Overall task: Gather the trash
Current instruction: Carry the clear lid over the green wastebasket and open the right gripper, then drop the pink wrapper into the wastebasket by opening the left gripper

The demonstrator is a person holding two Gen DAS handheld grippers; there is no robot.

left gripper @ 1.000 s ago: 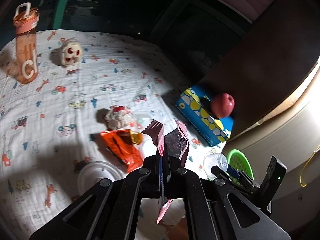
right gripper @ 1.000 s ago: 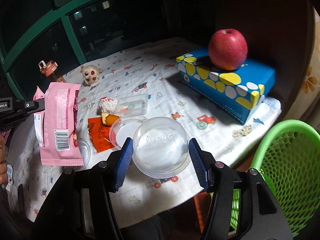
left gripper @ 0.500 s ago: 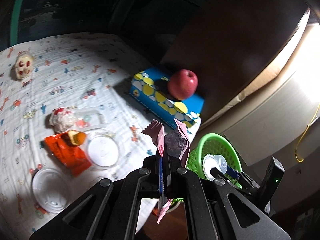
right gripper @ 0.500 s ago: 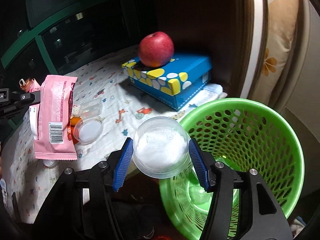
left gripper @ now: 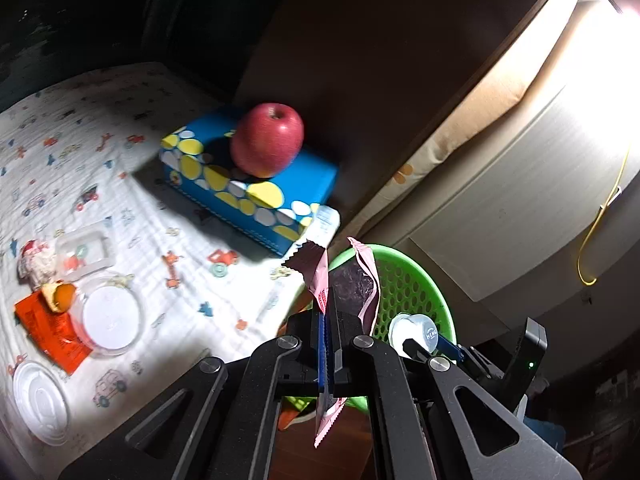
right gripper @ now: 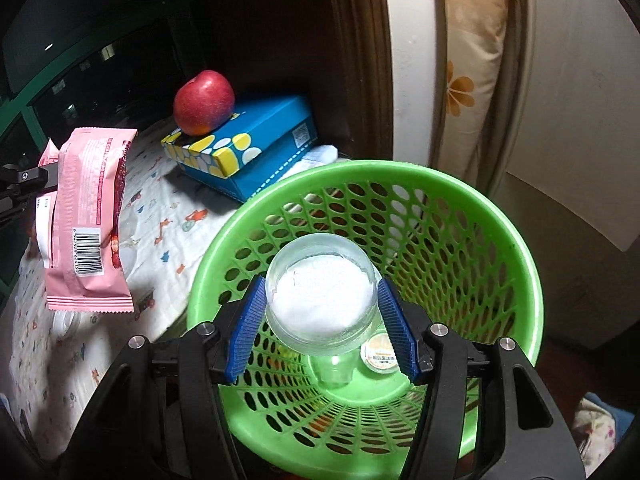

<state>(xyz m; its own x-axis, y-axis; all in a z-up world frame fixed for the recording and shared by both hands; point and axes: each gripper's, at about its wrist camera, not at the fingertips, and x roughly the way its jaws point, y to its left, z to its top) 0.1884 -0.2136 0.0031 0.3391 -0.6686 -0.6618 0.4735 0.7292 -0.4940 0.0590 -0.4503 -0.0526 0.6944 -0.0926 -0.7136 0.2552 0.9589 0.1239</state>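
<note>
Basket (left gripper: 404,280) half hidden behind wrapper (left gripper: 320,292).

An apple (right gripper: 204,102) sits on a box (right gripper: 248,152) at the table's (right gripper: 168,236) far corner. A basket (right gripper: 500,240) stands just off the table's near edge, holding small containers (right gripper: 380,354).

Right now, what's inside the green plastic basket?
At the bottom of the green plastic basket: a clear plastic cup and a small round lid. The held clear dome lid hides more.
</note>
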